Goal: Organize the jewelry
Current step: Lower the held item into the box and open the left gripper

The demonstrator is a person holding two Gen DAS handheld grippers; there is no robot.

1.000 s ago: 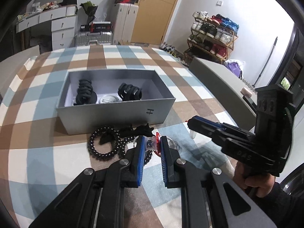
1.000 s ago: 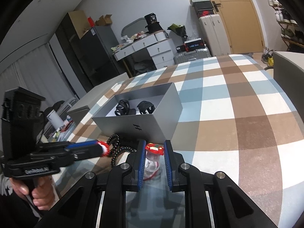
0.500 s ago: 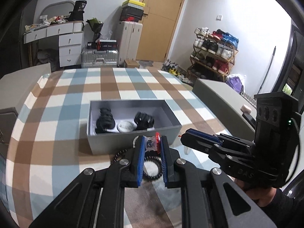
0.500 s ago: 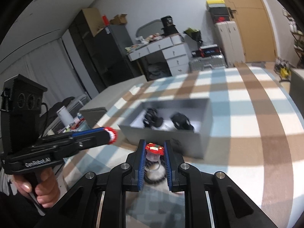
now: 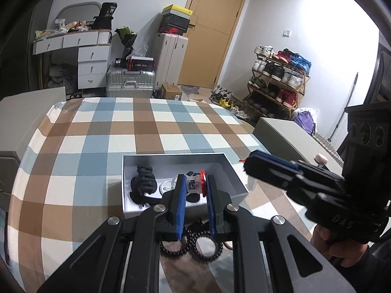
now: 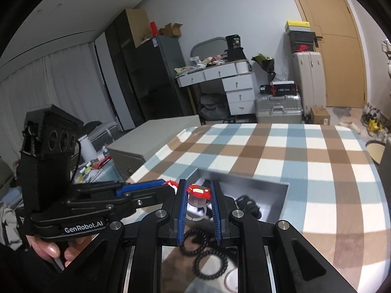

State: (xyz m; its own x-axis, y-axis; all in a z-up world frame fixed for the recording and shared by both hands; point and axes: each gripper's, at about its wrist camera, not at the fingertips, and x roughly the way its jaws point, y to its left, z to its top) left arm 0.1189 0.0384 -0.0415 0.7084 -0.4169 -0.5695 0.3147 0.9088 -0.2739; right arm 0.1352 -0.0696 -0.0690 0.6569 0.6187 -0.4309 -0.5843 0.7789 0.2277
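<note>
In the left wrist view, your left gripper [image 5: 194, 187] sits at lower centre, clamped on a toy ring [image 5: 195, 185] with a clear band and red top. It hangs over the near edge of the open grey box [image 5: 234, 174] at mid-frame. Inside the box lie black hair clips [image 5: 144, 185] and a round white piece [image 5: 167, 186]; those look sorted already. Two black spiral hair ties [image 5: 193, 245] lie on the checked cloth [image 5: 97, 146] just below the box, not yet put away. Your right gripper [image 5: 246, 164] enters from the right edge.

In the right wrist view, your right gripper [image 6: 198, 196] at lower centre is clenched on a second ring [image 6: 197, 195] with a red top, above the box's near corner. The left gripper reaches in from the left edge, red showing at its tip. The hair ties show at bottom centre.

By my reading, both rings are ready to drop into the box; the ties remain.
</note>
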